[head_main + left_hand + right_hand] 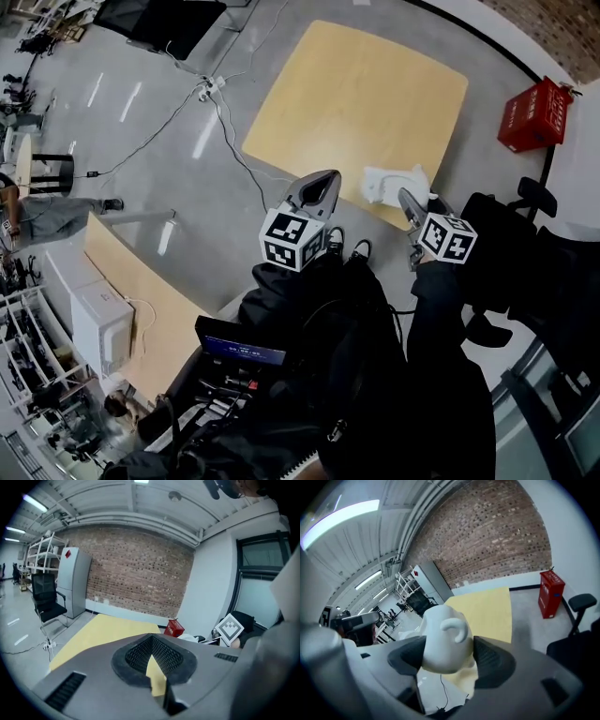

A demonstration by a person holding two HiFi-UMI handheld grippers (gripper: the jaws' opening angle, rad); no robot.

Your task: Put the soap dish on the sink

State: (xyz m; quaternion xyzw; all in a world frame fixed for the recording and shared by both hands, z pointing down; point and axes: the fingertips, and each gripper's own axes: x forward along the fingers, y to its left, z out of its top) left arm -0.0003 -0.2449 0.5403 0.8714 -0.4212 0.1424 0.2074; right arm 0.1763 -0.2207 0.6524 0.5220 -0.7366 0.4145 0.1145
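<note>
Right hand-held gripper (449, 657) was clamped on the white soap dish (440, 634) over the desk's (356, 94) near edge. Left hand-held gripper (152, 660) was closed, empty. No sink visible — placement pending.

a: room over the square pale-wood tabletop (361, 103)?
b: yep, bare, open from above. red plastic crate (534, 114) on floor well to its rt, black office chair (536, 195) near rt gripper (447, 656). its jaws are full: white moulded piece w/ curled spout (440, 639).

The soap dish (440, 641) — white, glossy, rounded, with a curled loop — is held aloft between the right gripper's (445, 654) pads.
</note>
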